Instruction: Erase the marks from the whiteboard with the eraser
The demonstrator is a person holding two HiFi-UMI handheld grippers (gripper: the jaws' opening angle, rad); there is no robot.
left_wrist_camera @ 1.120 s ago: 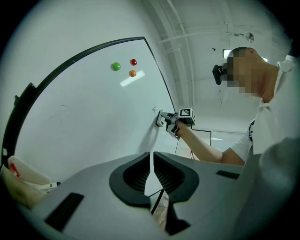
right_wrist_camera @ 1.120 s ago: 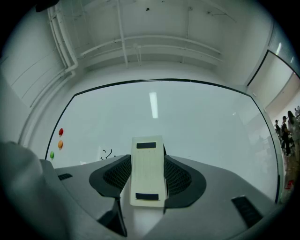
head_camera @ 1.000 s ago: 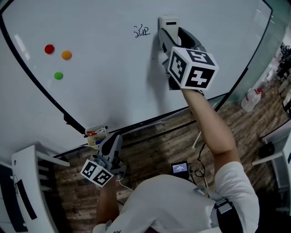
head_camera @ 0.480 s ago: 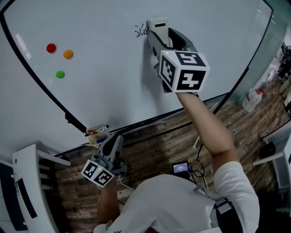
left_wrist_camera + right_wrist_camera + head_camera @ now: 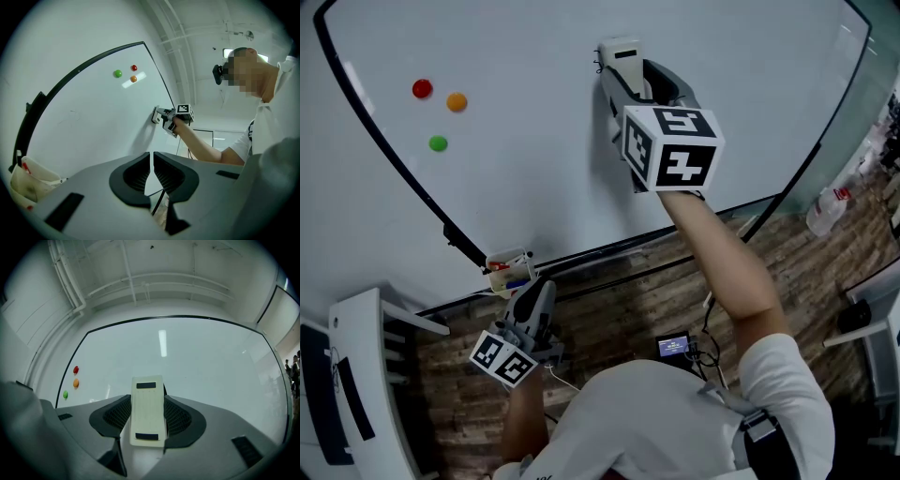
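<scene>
The white eraser (image 5: 620,52) lies flat against the whiteboard (image 5: 516,169), and my right gripper (image 5: 621,67) is shut on it. In the right gripper view the eraser (image 5: 147,411) sits upright between the two jaws of the right gripper (image 5: 147,420). Only a small black trace of writing (image 5: 598,65) shows at the eraser's left edge; the rest is hidden under it. My left gripper (image 5: 536,302) hangs low below the board's bottom edge. In the left gripper view the left gripper (image 5: 151,161) is shut with nothing held, and the eraser (image 5: 155,115) shows far off on the board.
Red (image 5: 422,89), orange (image 5: 457,101) and green (image 5: 439,143) magnets sit at the board's upper left. A small cup of markers (image 5: 508,270) hangs at the bottom rail by my left gripper. A white frame (image 5: 356,375) stands at left, a bottle (image 5: 825,211) at right, a small screen (image 5: 672,346) on the wooden floor.
My right gripper has slid the eraser left across the board onto the black writing, which is now almost wholly covered. The left gripper has stayed in place.
</scene>
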